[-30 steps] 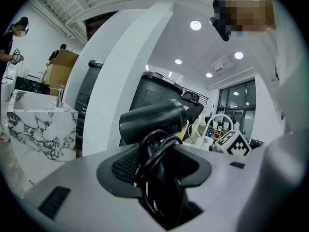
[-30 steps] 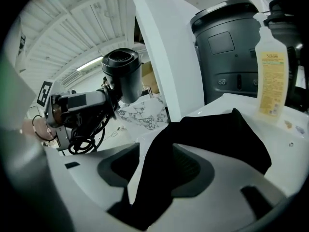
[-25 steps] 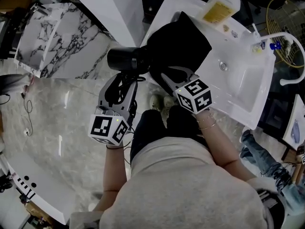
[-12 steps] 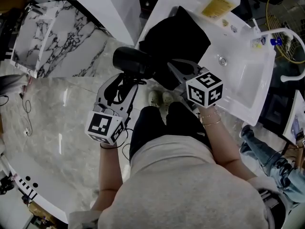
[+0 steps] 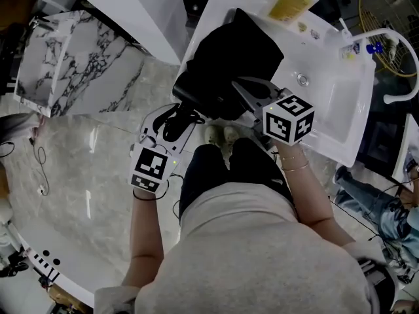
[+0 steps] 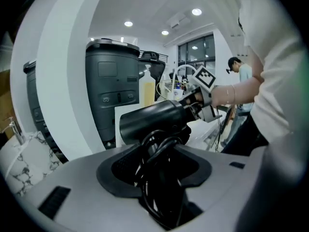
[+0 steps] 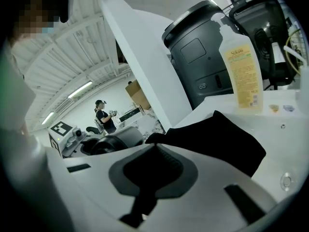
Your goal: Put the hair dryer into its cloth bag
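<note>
Two claws are mine. My left claw is open part way, and its pads squeeze the fat handle of the hair dryer. A thin, shiny black cord is looped round that handle. The dryer is smooth and dark, shaped like a short tube. In the head view its tube sits at about 1 o'clock from my left claw, just beside the bag's lower edge. My right claw is pinched all the way shut on that thin edge of the cloth bag. The bag is soft, black and floppy. It lies on the smooth white worktop, with the sink at 3 o'clock and a see-through bottle of yellow stuff at 1 o'clock.
</note>
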